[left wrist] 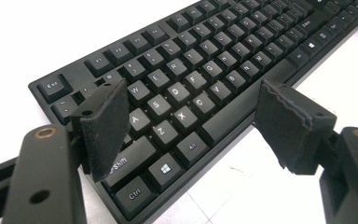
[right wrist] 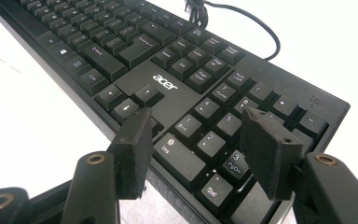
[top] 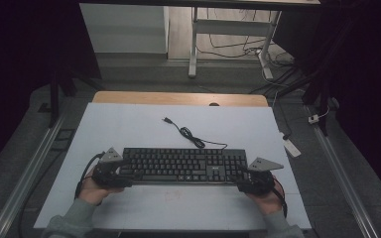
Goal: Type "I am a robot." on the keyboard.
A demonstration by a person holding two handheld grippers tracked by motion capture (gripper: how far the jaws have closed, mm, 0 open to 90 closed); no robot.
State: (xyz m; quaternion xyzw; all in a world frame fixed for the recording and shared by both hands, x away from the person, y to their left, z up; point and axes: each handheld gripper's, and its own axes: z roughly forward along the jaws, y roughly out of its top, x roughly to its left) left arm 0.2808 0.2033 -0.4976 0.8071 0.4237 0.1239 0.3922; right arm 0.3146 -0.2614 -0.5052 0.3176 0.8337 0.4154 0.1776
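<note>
I've got the white counter [top: 144, 129] under me, and the black keyboard [top: 178, 165] lying flat across its near half, parallel to my edge, its cable [top: 191, 136] trailing loose toward the far side. My left tongs [top: 110, 171] sit at the keyboard's left end, jaws apart, straddling the front corner by the Ctrl and Shift keys. My right tongs [top: 252, 181] sit at the right end, jaws apart as well, hanging over the number pad and the front edge. Nothing is clamped yet. The risk I see: if I close here, the pads land on keycaps rather than the frame, so I'd press keys or pop one off. If one side bites before the other, the board will likely twist and slide on this smooth sheet. And that loose cable could snag if I lift or drag toward me
</note>
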